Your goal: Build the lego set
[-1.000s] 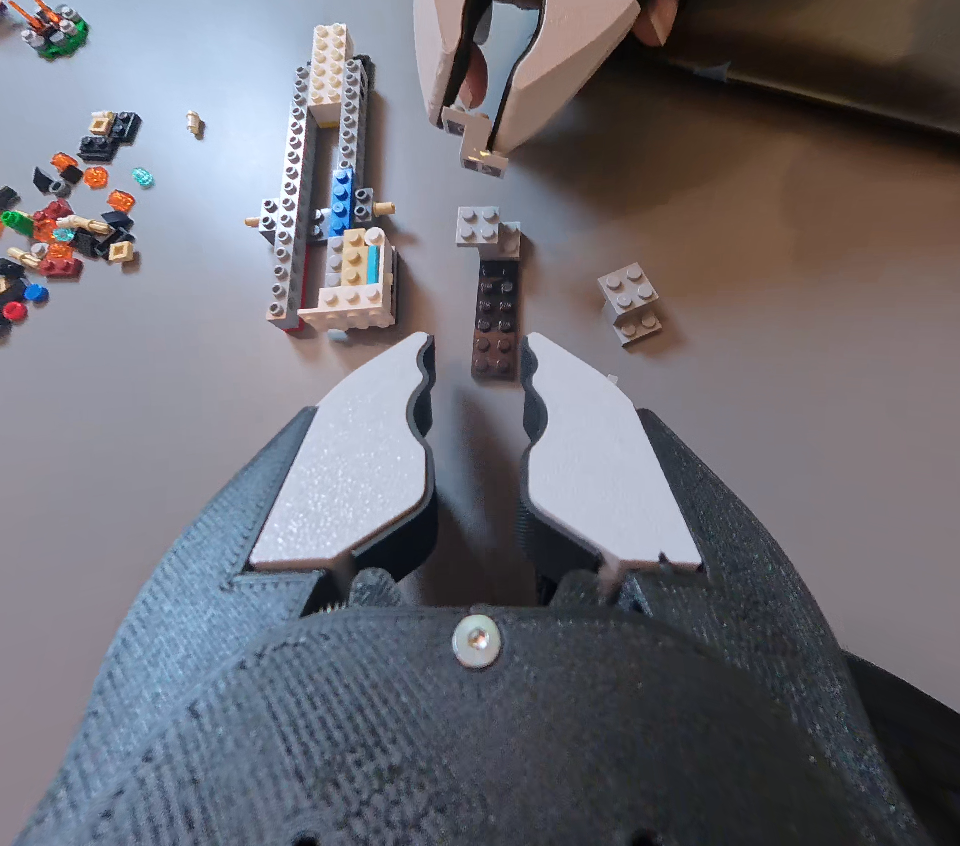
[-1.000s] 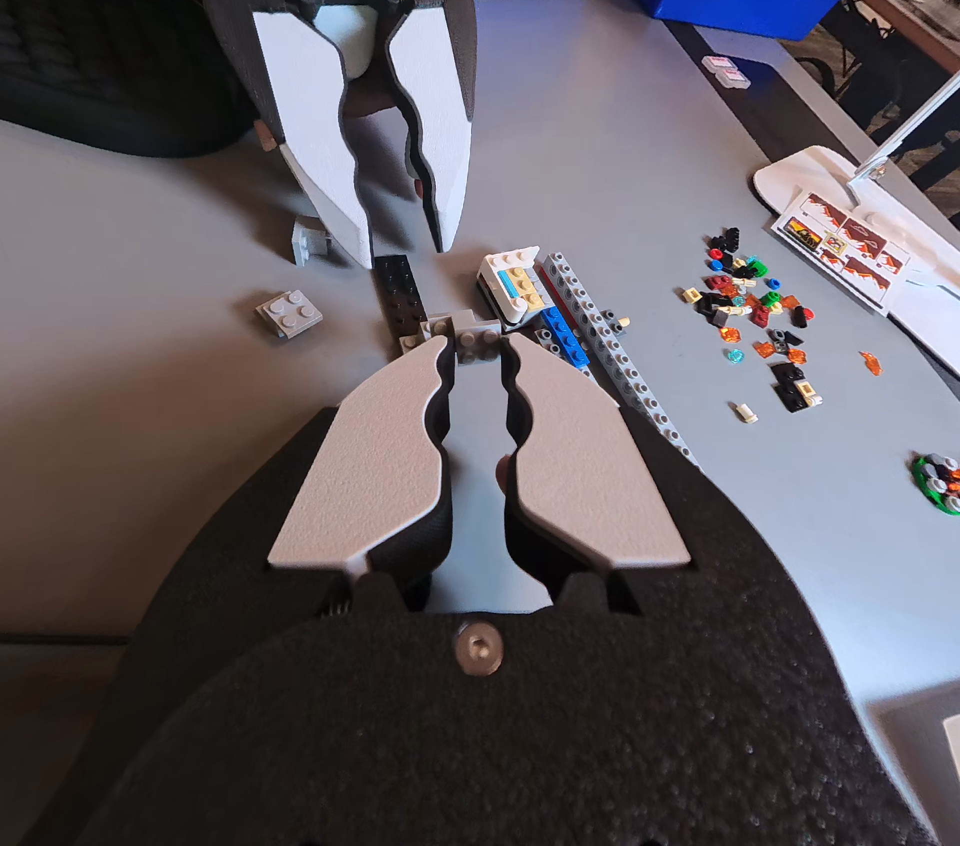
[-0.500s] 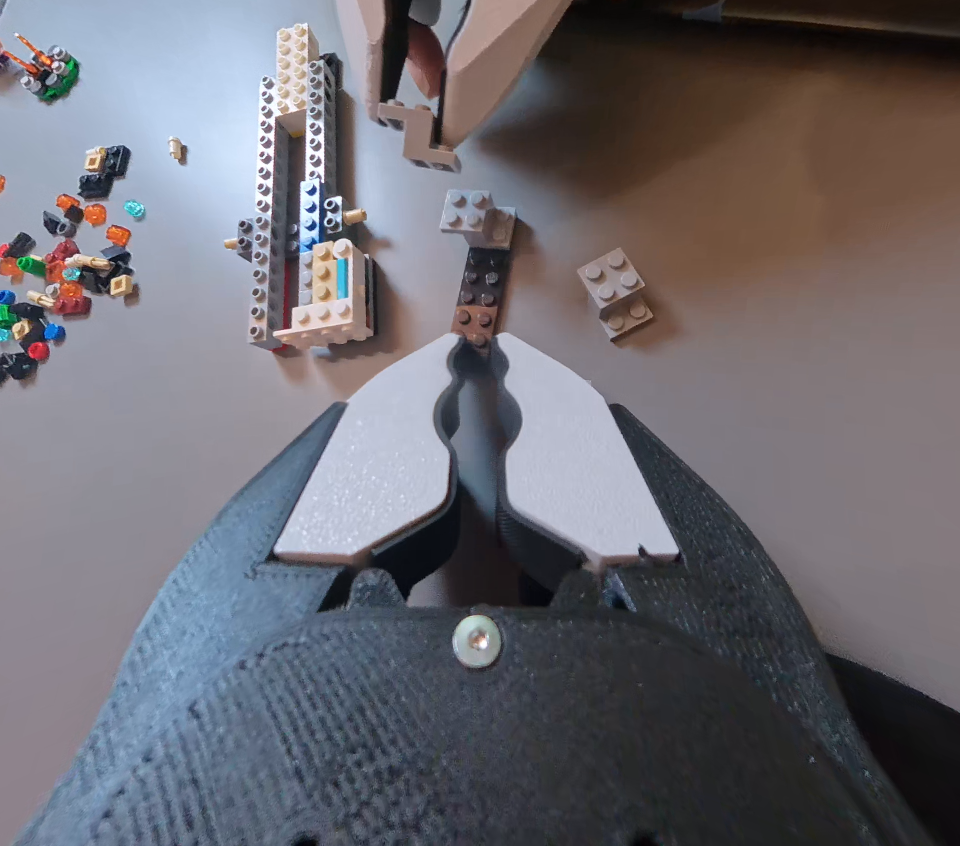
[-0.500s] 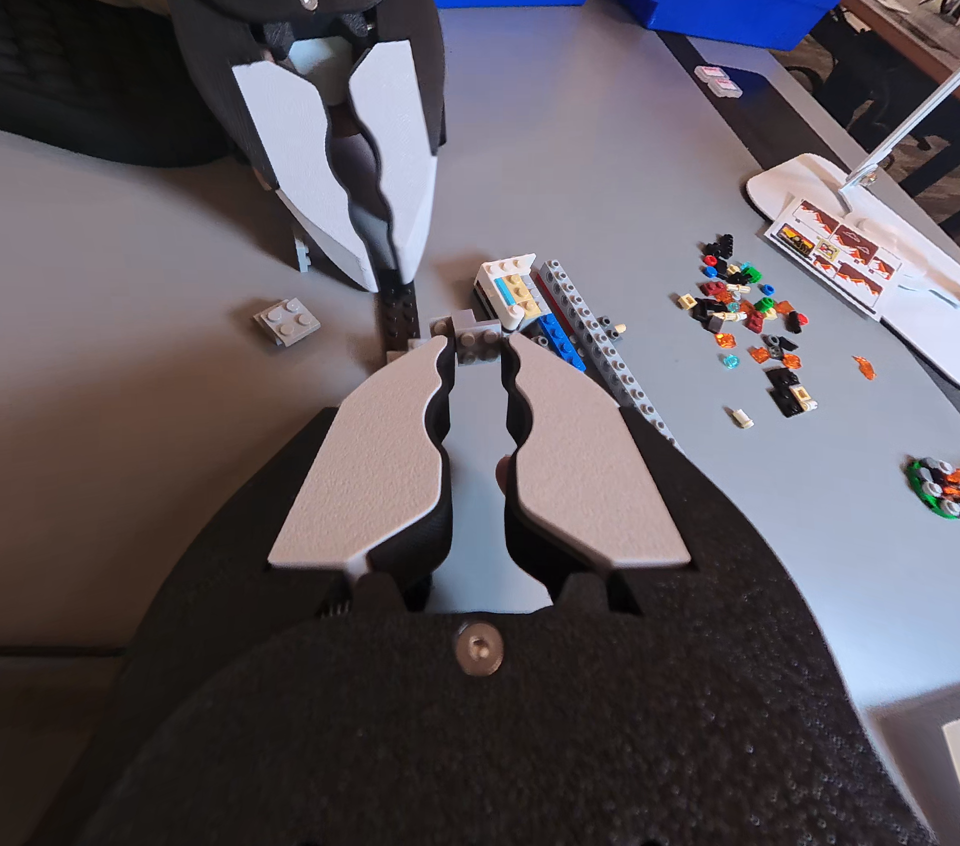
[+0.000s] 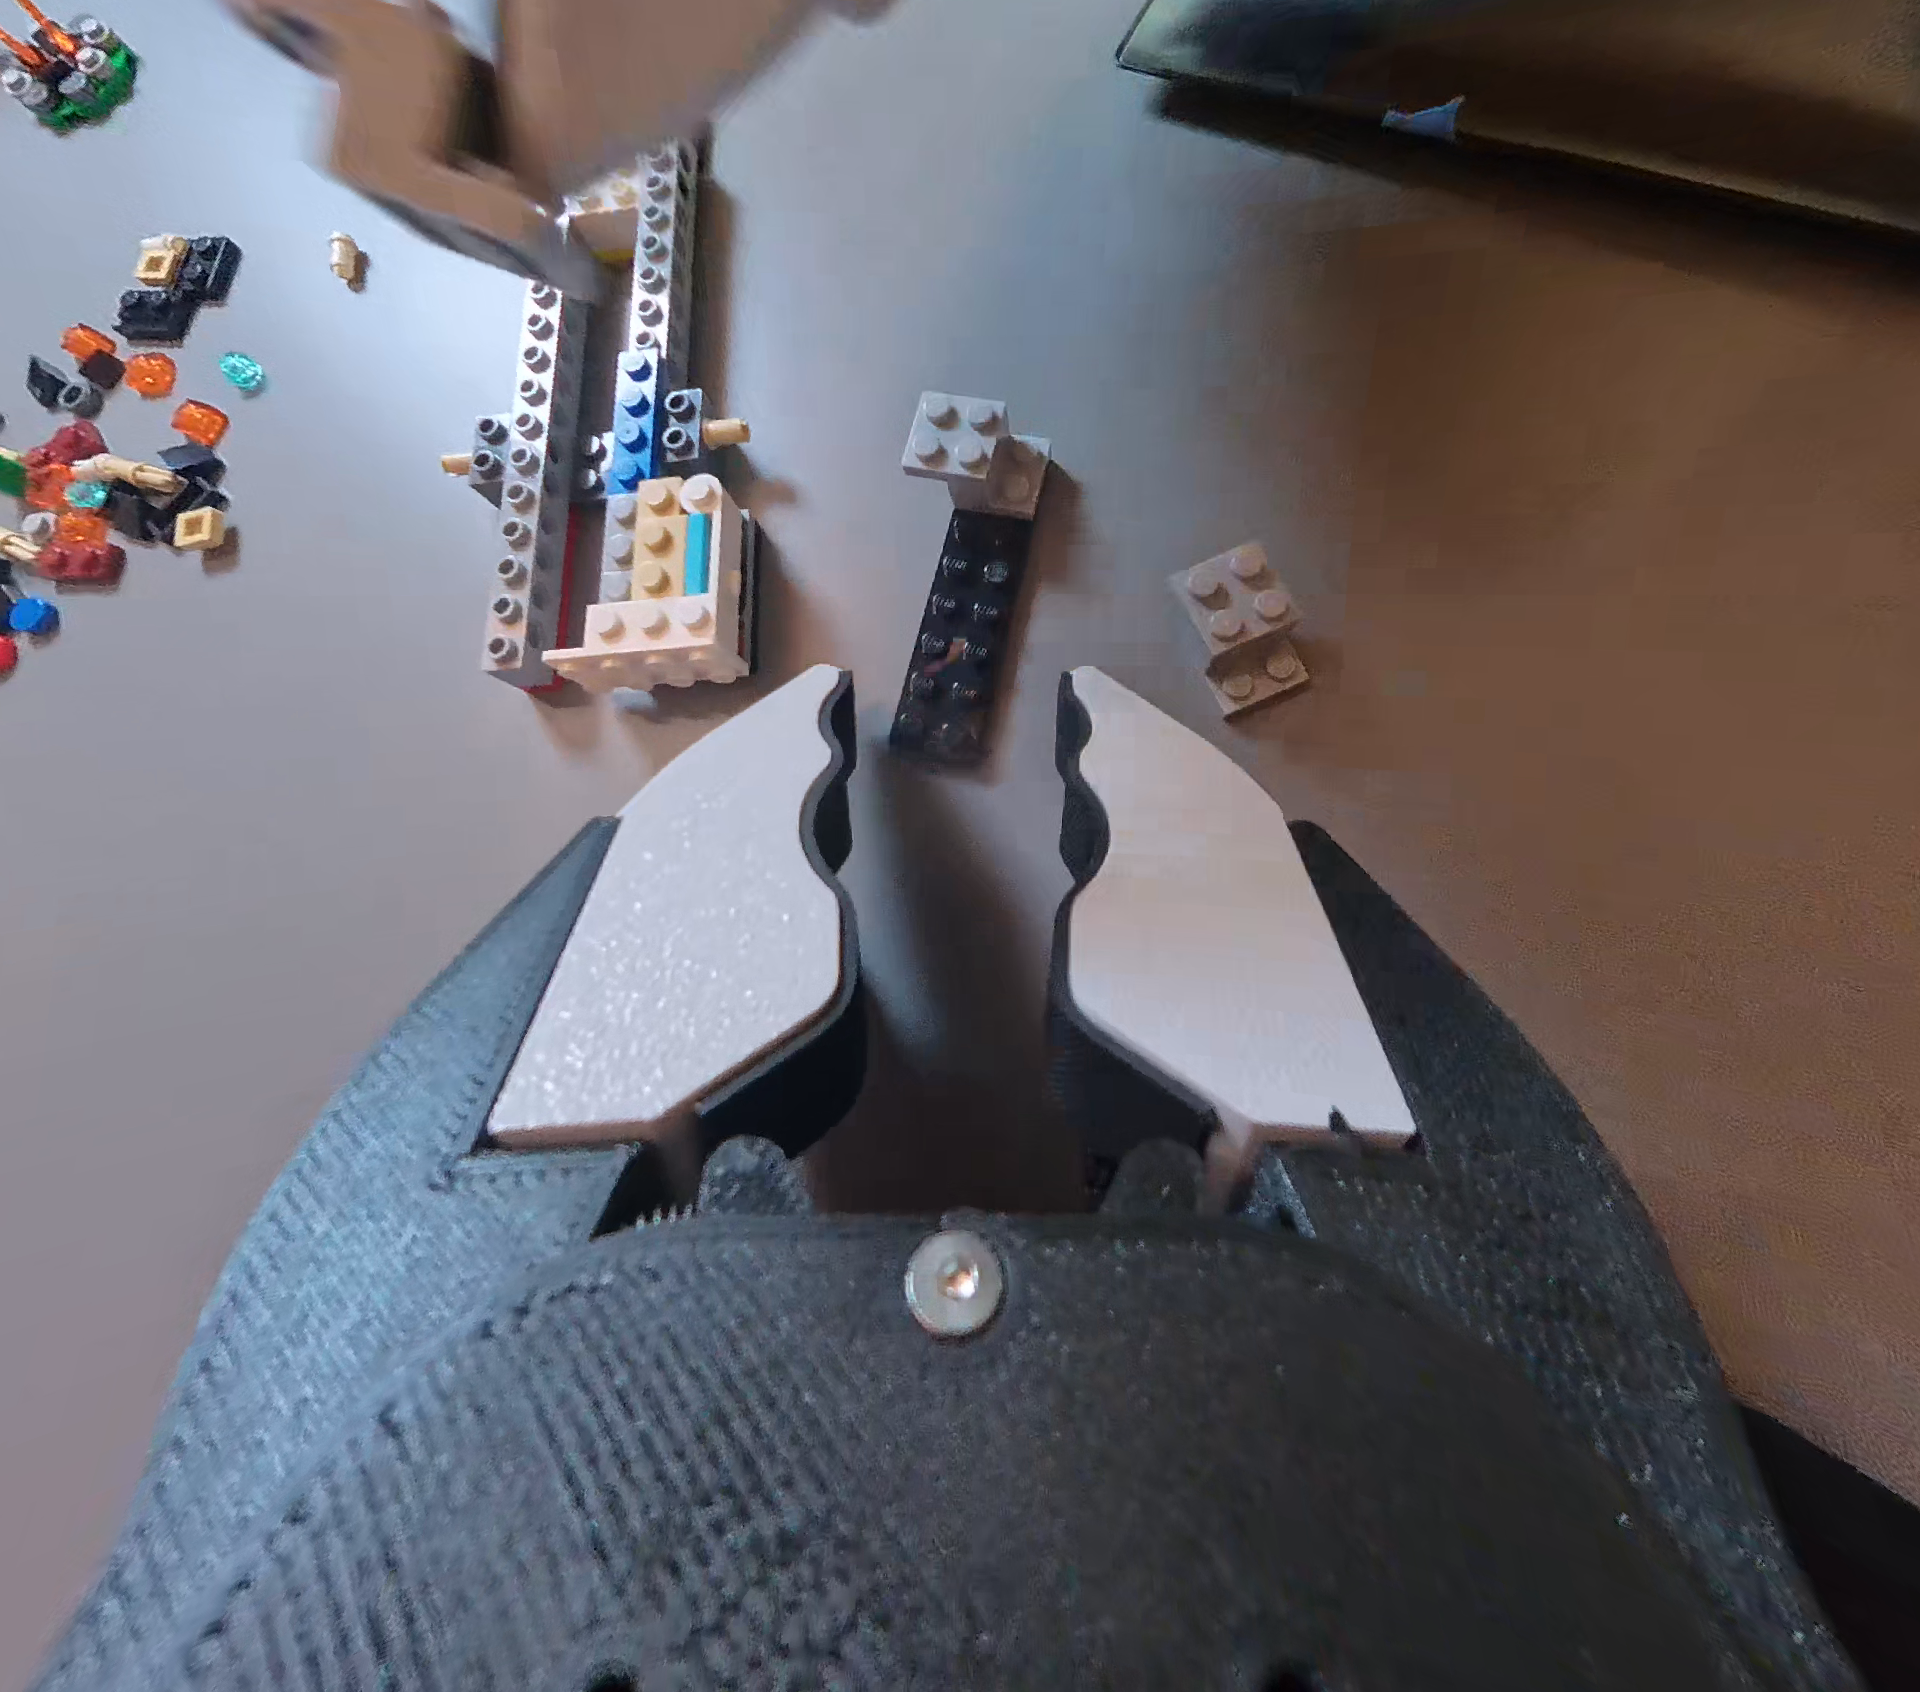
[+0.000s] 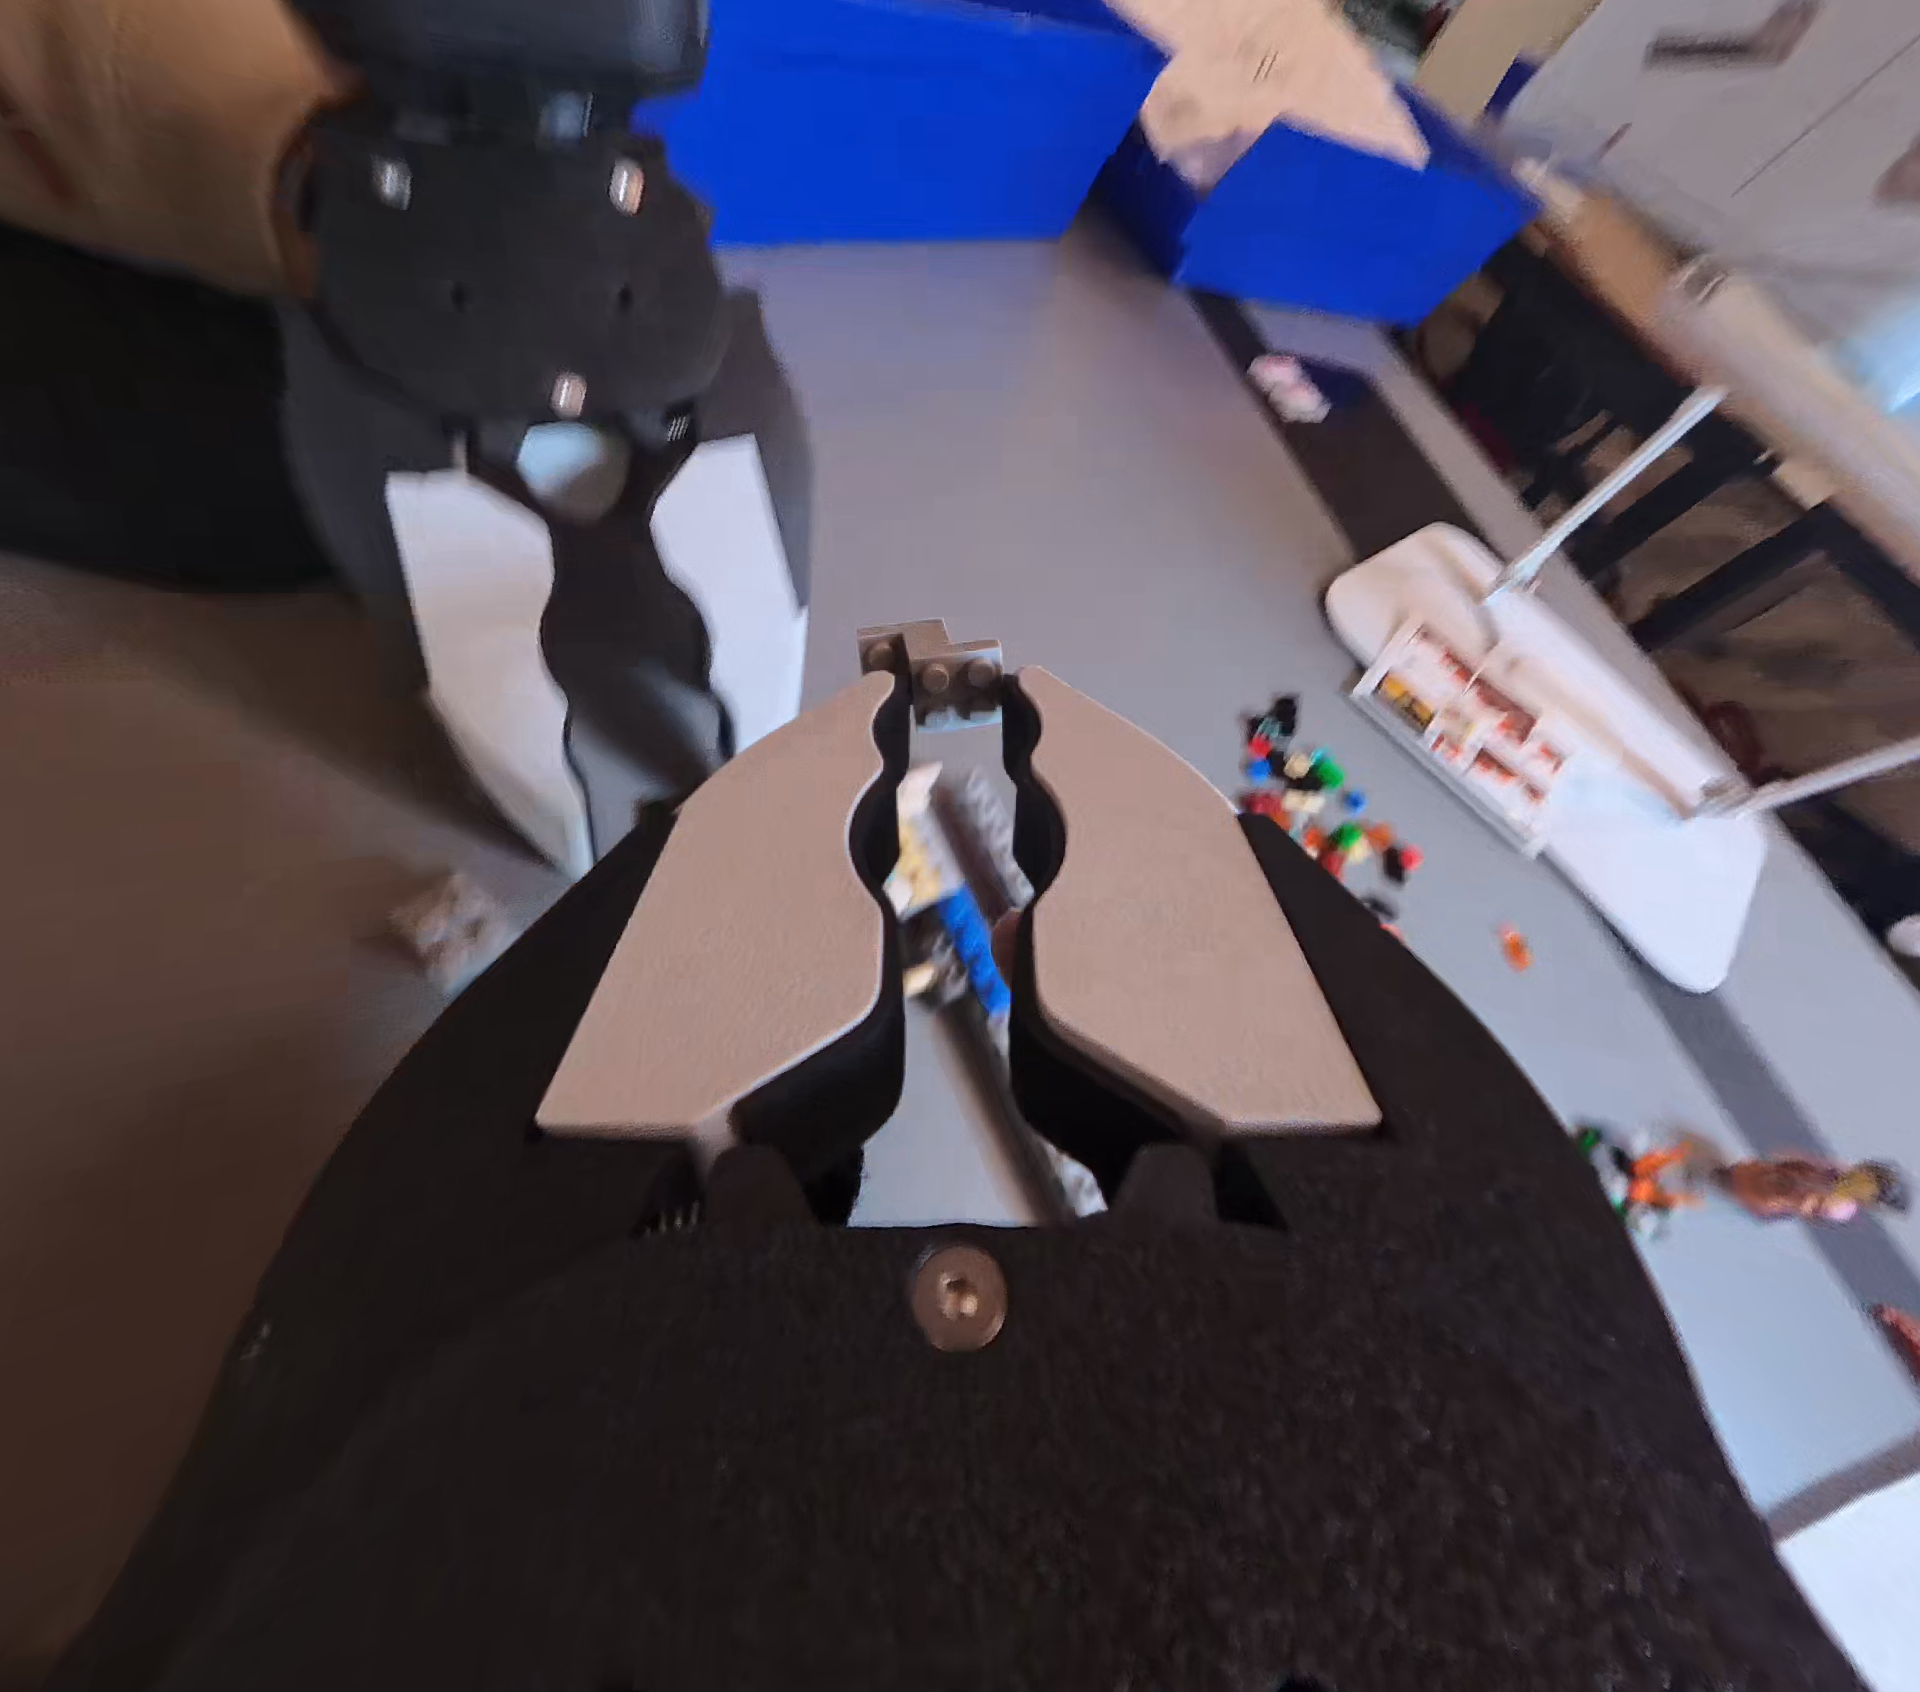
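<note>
My left gripper [image 5: 956, 692] is open, its tips on either side of the near end of a black plate [image 5: 966, 603] that lies on the table without touching them. Grey bricks [image 5: 971, 447] sit at the plate's far end. My right gripper [image 6: 956, 686] is shut on a small stepped grey piece [image 6: 935, 655], held in the air. In the left wrist view it is a blur [image 5: 468, 84] above the far end of the long grey build [image 5: 540, 479]. The build shows below between my right fingers [image 6: 961, 904].
A grey two-plate stack [image 5: 1242, 624] lies right of the black plate. Loose small pieces [image 5: 114, 447] are scattered at the left, with a green cluster [image 5: 73, 73] beyond. A dark flat object [image 5: 1558, 32] lies far right. Blue bins [image 6: 914, 115] and a sticker sheet [image 6: 1475, 738] stand farther off.
My left gripper, shut on the black plate's near end half a second ago, has opened. My right gripper has swung with the grey piece from above the plate's far end toward the long build.
</note>
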`<control>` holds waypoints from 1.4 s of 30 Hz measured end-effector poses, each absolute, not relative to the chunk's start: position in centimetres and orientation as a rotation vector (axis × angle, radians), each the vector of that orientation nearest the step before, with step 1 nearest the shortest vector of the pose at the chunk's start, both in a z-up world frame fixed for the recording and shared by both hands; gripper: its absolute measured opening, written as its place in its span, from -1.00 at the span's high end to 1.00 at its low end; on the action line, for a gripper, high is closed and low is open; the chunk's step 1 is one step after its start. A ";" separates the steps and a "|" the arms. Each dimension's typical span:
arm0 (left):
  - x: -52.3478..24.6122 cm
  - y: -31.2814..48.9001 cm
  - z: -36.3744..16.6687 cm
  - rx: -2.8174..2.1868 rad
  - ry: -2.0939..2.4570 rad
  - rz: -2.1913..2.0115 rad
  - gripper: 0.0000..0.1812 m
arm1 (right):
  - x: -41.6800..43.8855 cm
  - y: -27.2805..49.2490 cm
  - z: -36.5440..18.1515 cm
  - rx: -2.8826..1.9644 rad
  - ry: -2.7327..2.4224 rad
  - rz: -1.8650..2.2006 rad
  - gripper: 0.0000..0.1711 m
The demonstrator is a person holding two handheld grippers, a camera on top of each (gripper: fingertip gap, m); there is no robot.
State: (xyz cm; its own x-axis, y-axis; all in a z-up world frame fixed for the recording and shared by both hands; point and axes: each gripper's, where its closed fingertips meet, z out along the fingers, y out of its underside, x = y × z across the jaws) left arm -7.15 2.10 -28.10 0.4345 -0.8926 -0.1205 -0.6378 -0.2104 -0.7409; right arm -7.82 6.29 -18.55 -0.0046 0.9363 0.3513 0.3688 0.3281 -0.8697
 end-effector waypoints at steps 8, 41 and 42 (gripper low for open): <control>-7.0 1.7 -28.2 -1.926 1.327 -0.408 0.77 | -10.7 6.2 -11.6 -1.085 -1.505 0.801 0.81; -7.5 2.1 -28.1 -1.980 1.252 -0.462 0.74 | -5.2 3.6 -25.2 -1.566 -2.256 0.599 0.81; -7.5 1.9 -28.2 -1.979 1.266 -0.460 0.77 | -5.2 3.6 -25.4 -1.570 -2.262 0.585 0.81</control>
